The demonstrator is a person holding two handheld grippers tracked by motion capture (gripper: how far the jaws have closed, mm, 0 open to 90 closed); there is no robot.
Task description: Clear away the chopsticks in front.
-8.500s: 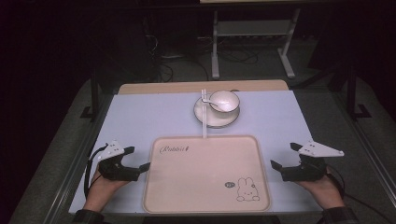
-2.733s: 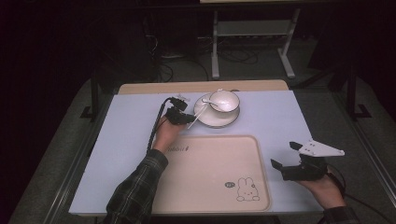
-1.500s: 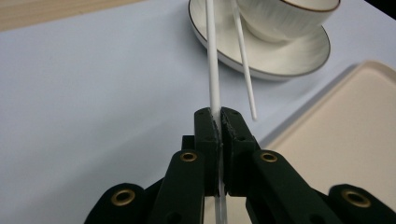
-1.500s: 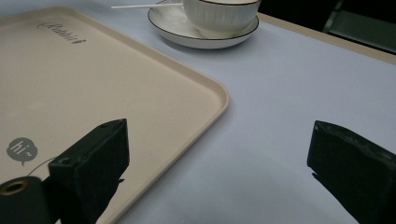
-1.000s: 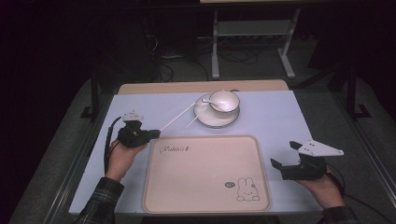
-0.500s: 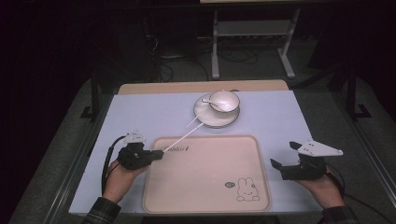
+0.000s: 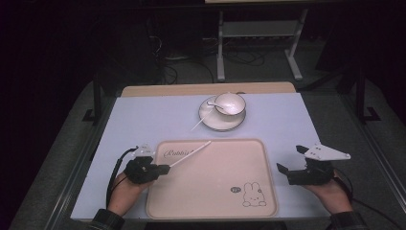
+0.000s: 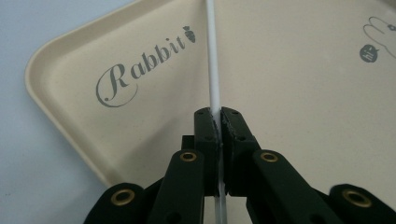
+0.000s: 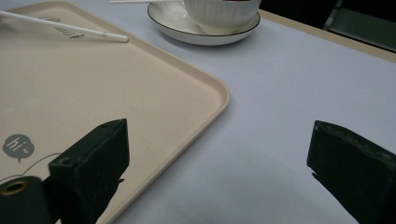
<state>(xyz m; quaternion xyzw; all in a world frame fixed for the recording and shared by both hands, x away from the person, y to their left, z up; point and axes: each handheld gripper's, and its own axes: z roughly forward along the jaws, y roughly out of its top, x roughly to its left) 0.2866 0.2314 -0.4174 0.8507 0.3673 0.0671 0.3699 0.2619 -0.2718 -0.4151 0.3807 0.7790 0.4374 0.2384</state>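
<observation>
My left gripper is shut on the near end of a thin white chopstick. The stick slants out over the beige tray near its "Rabbit" lettering. In the left gripper view the jaws clamp the chopstick above the tray. A second chopstick leans on the white saucer, which carries a white bowl. At the tray's right edge my right gripper rests open and empty. Its own view shows the tray corner, the chopstick tip and the saucer.
The tray has a bunny drawing at its near right. A pale blue mat covers the table, with a wooden strip along the far edge. Dark floor and a metal stand lie beyond.
My left gripper has carried the chopstick from the saucer back toward me and down, so it now lies low over the tray's left part. The right gripper has stayed put.
</observation>
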